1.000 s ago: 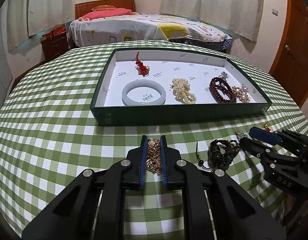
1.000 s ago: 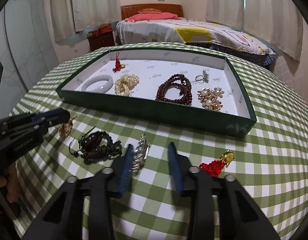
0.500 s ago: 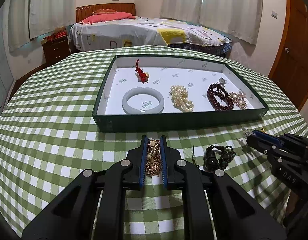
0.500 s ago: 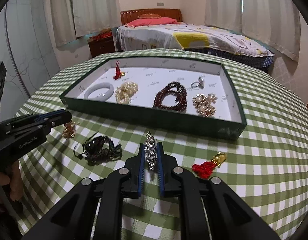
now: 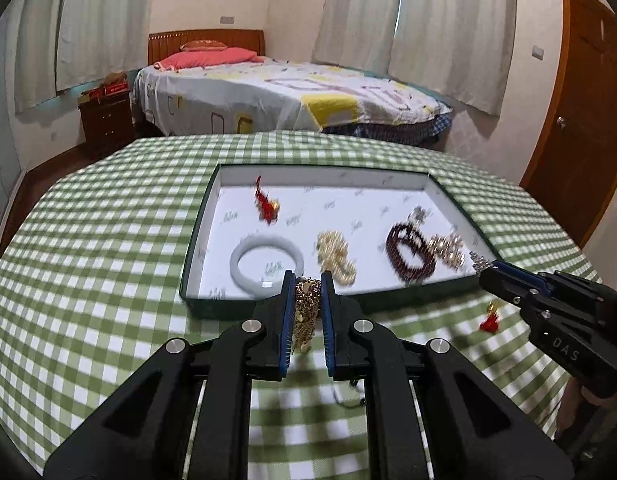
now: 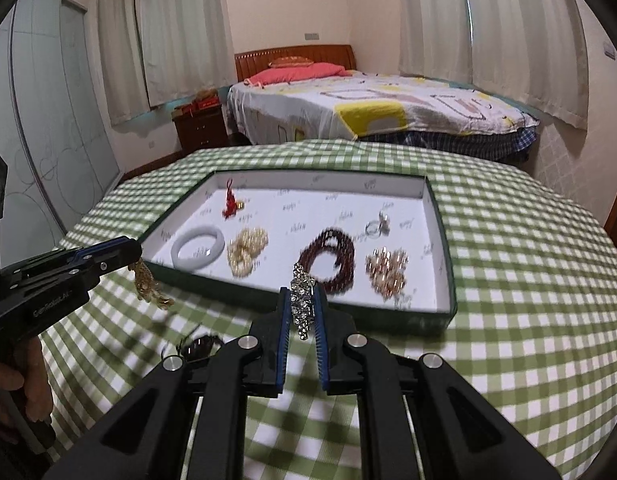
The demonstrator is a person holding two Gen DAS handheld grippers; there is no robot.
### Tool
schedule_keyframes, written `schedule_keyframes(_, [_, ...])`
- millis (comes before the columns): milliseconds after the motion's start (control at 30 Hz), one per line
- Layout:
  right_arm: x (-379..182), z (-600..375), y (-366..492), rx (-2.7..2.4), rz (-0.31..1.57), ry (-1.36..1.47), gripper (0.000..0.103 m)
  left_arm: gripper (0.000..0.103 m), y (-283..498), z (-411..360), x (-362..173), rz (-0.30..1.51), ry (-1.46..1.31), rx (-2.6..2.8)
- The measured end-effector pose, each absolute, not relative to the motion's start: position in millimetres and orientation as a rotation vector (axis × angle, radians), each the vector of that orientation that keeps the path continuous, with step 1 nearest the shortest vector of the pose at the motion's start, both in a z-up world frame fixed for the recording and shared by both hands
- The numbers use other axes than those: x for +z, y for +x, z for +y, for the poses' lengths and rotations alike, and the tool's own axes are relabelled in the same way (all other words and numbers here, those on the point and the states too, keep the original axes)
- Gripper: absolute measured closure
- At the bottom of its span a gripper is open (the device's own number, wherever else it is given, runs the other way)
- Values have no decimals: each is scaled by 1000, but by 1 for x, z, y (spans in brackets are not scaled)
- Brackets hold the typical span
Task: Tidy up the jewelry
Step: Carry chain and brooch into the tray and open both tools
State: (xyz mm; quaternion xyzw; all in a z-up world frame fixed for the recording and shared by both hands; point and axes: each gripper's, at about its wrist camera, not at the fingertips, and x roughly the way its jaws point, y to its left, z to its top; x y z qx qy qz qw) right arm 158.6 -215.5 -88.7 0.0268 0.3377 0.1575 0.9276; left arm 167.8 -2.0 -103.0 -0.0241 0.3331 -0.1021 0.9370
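A green tray (image 5: pixel 196 240) (image 6: pixel 448 280) with a white floor holds a jade bangle (image 5: pixel 266 258), a pearl piece (image 5: pixel 335 254), a dark red bead bracelet (image 5: pixel 408 248), a red tassel charm (image 5: pixel 266 206) and a gold-pearl brooch (image 6: pixel 386 270). My left gripper (image 5: pixel 307 300) is shut on a gold chain (image 5: pixel 306 312), lifted above the cloth near the tray's front wall; the chain also hangs in the right wrist view (image 6: pixel 148 286). My right gripper (image 6: pixel 301 312) is shut on a silver rhinestone piece (image 6: pixel 301 304), raised in front of the tray.
A red tassel charm (image 5: pixel 488 322) and a dark bead bracelet (image 6: pixel 200 346) lie on the green checked tablecloth (image 5: pixel 88 280) in front of the tray. A bed (image 5: pixel 288 96), a nightstand (image 5: pixel 106 120) and a door (image 5: pixel 580 120) stand beyond the round table.
The right gripper closed on the silver piece and lifted it. Both grippers have risen and moved toward the tray with their pieces.
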Motion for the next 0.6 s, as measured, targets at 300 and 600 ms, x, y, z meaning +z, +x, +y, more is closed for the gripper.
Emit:
schedule_keyframes(300, [-66, -214, 193, 321, 630, 68, 91, 90, 199, -18, -79, 611, -41, -224])
schedule_keyframes(600, [-59, -208, 233, 307, 606, 70, 91, 90, 250, -28, -66, 575, -38, -227])
